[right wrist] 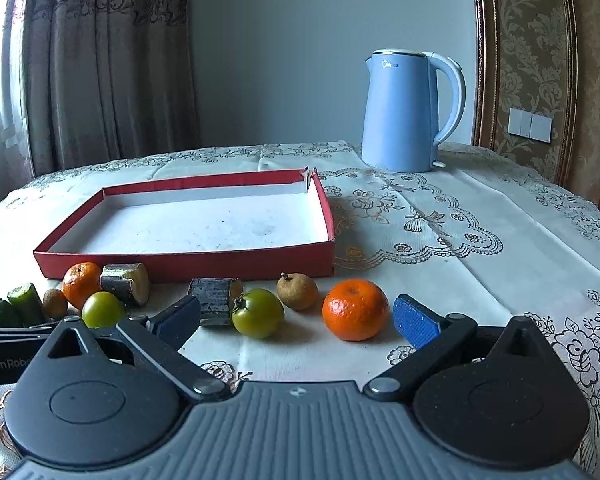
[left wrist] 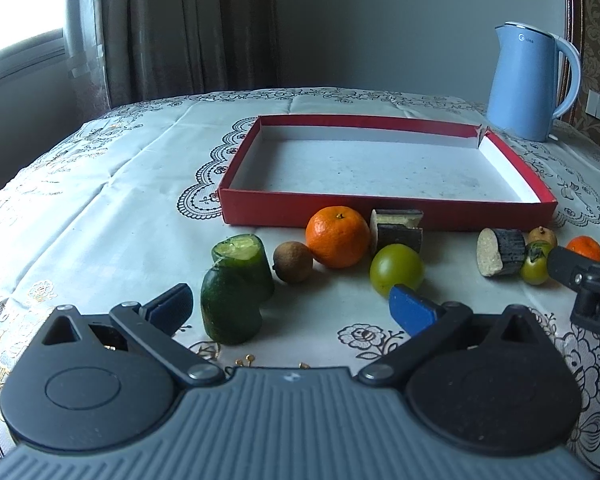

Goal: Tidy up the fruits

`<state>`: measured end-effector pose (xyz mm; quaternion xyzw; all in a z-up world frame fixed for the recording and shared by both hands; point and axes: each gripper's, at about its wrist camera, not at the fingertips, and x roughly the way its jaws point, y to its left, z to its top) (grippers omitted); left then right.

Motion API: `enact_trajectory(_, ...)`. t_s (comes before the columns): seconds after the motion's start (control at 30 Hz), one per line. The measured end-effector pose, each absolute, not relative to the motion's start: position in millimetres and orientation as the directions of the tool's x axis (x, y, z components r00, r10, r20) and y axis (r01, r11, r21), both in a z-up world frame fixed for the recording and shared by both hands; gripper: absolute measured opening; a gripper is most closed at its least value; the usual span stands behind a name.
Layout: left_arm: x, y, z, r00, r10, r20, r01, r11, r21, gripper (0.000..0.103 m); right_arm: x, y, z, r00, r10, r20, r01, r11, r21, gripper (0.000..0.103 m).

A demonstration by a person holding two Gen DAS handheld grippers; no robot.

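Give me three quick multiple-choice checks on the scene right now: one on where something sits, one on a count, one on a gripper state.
1. Where is the blue kettle?
A. Inside the red tray
B. On the table beyond the tray's far right corner
C. Among the fruit

2. How many oranges lie in front of the red tray?
A. One
B. Two
C. Four

3. How is the right gripper?
A. Shut on an orange
B. Shut on a tomato
C. Open, holding nothing

Answers:
1 B: it stands on the tablecloth behind the tray.
2 B: left orange and right orange.
3 C: its fingers are spread, with fruit lying free beyond them.
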<state>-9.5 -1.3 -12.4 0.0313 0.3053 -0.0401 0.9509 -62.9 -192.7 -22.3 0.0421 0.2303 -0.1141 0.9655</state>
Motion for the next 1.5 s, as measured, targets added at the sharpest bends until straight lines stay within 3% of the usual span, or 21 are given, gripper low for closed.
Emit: enact_trajectory(1.5, -2.9, -0.8, -16.8, 0.812, -0.060, -0.580, 0.098, 0.995, 0.033, 0.103, -53.8, -192.1, -28.9, 0.857, -0.184, -0.481, 0.231, 0.972, 0.040, 0.103)
